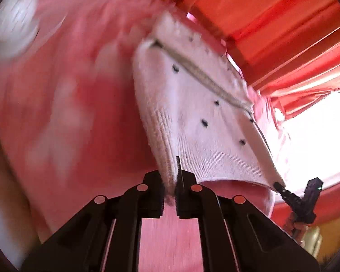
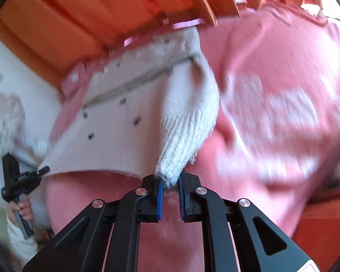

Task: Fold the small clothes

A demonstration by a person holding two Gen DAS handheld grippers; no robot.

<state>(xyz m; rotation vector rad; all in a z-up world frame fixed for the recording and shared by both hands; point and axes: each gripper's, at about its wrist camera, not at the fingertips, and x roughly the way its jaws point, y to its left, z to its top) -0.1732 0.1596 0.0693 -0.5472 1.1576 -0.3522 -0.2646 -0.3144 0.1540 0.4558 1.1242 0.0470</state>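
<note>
A small white knitted garment (image 1: pixel 192 113) with dark dots and a grey zip is lifted above a pink sheet (image 1: pixel 68 90). My left gripper (image 1: pixel 170 191) is shut on one ribbed hem corner. My right gripper (image 2: pixel 171 184) is shut on the other ribbed corner of the same garment (image 2: pixel 129 117). Each gripper shows in the other's view: the right one at the lower right of the left wrist view (image 1: pixel 281 187), the left one at the lower left of the right wrist view (image 2: pixel 43 171). The hem hangs stretched between them.
The pink sheet (image 2: pixel 283 113) with white print covers the surface under the garment. Orange curtains (image 1: pixel 272 22) hang behind, also in the right wrist view (image 2: pixel 90 11). A bright window (image 1: pixel 317 131) is at the right. A white fluffy item (image 2: pixel 4 124) lies at the left.
</note>
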